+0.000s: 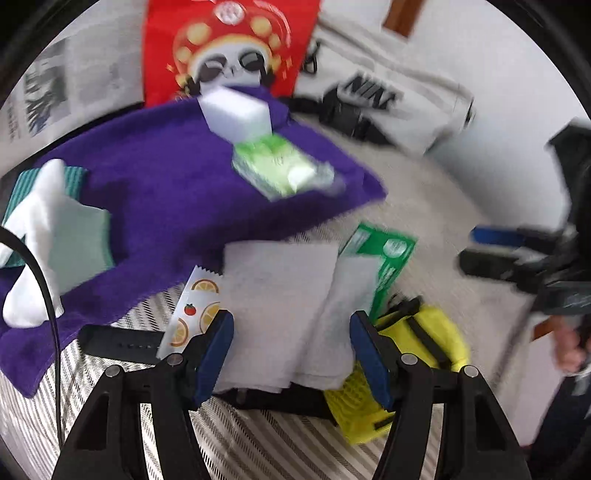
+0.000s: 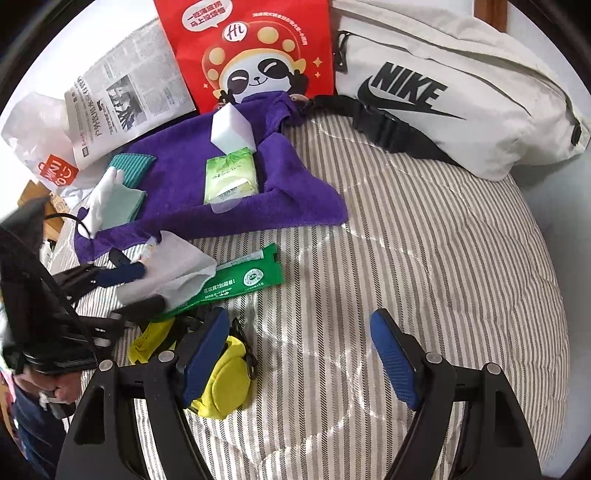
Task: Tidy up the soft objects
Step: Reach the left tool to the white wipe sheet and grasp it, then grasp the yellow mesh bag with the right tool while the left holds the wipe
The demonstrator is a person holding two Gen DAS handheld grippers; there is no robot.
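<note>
My left gripper [image 1: 291, 347] stands open over the white wipe [image 1: 280, 295], which lies on the striped bed cover [image 2: 406, 240], partly over a green packet [image 2: 251, 277] and near the purple towel [image 2: 177, 162]. The pads are at its two sides, not yet pressing. I judge the wipe very light, limp and thin; better to pinch one free edge. Its long axis seems to run away from the gripper, toward the towel. My right gripper [image 2: 303, 358] is open and empty.

Striped bedding [image 2: 406, 258], white wall [image 2: 546, 33].
</note>
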